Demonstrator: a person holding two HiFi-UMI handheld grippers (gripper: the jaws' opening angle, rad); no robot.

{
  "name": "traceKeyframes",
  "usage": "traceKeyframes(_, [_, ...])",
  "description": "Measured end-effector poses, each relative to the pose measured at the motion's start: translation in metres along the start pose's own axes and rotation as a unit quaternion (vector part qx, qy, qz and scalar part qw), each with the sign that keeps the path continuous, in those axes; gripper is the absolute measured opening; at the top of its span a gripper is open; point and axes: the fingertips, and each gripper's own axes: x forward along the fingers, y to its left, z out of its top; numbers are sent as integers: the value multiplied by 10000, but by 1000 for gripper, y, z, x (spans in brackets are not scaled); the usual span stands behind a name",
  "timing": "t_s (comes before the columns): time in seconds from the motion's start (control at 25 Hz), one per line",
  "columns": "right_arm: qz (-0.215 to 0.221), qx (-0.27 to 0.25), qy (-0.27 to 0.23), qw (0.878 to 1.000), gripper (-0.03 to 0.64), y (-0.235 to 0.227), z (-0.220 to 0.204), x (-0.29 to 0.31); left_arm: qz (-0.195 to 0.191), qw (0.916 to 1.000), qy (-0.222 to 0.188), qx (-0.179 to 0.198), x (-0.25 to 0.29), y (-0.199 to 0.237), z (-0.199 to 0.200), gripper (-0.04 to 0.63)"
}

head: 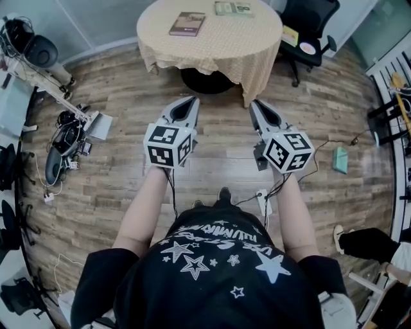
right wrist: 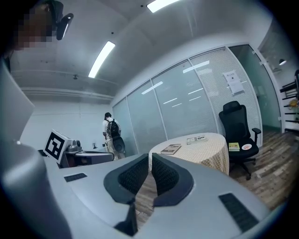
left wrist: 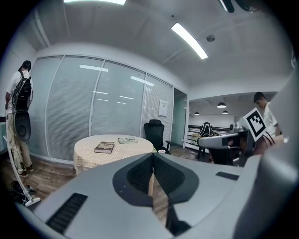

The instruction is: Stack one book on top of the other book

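Brown book [head: 187, 24] & greenish book [head: 233, 8] lie apart on the round clothed table [head: 257, 51], nothing stacked yet, w/ left gripper [head: 191, 101] & right gripper [head: 257, 105] both clenched empty, well short of it, so approx. the whole job's left.

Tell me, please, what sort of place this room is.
Probably an office or meeting room: glass partition walls with blinds, a black office chair, and a round table in a checked cloth. Strip lights run along the ceiling.
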Motion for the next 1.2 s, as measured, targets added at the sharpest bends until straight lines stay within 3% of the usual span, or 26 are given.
traceKeyframes(0.64, [246,1,-54,9997,41,-30,0,1,46,9998,192,-79,27,-19,-13,9])
traceKeyframes(1.2, [513,278,-328,9978,41,-105,15,-11,213,9996,176,-86,74,-50,-9,11])
